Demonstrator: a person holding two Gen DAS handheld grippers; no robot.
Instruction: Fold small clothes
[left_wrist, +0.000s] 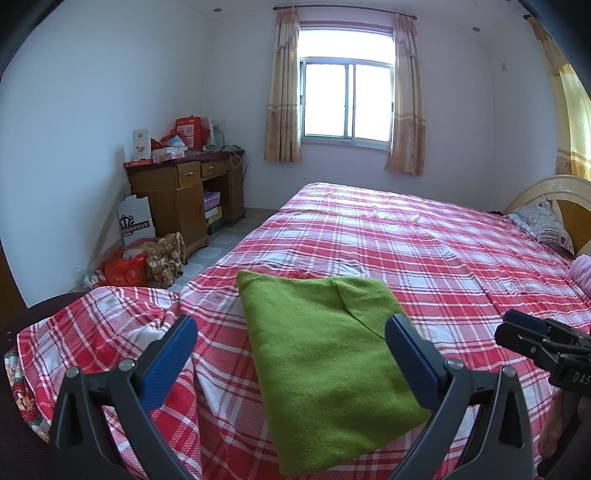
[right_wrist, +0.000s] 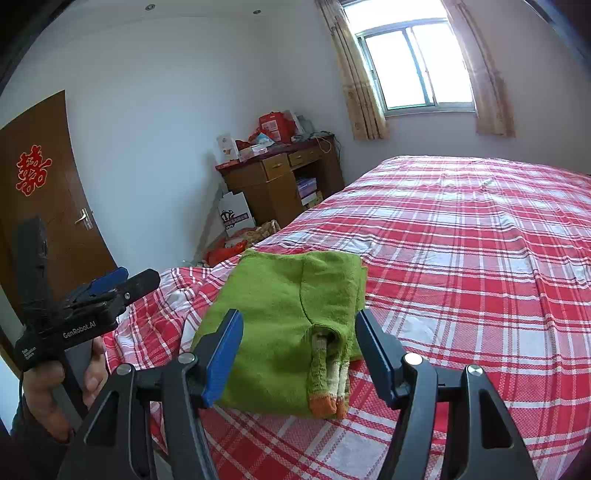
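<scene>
Sweater (left_wrist: 325, 365) folded on bed (left_wrist: 424, 240), grippers open

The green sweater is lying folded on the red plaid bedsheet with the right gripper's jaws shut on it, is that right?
Not quite. The green sweater does lie folded on the red plaid bedsheet, but the right gripper has its jaws open and holds nothing, as the right wrist view shows.

A small green fleece garment (left_wrist: 325, 369) lies folded into a flat, roughly rectangular bundle on the red plaid bed (left_wrist: 443, 251), close to its near corner. A sleeve (right_wrist: 328, 373) with striped lining and an orange cuff is tucked along one folded edge, pointing toward the bed's near edge.
</scene>
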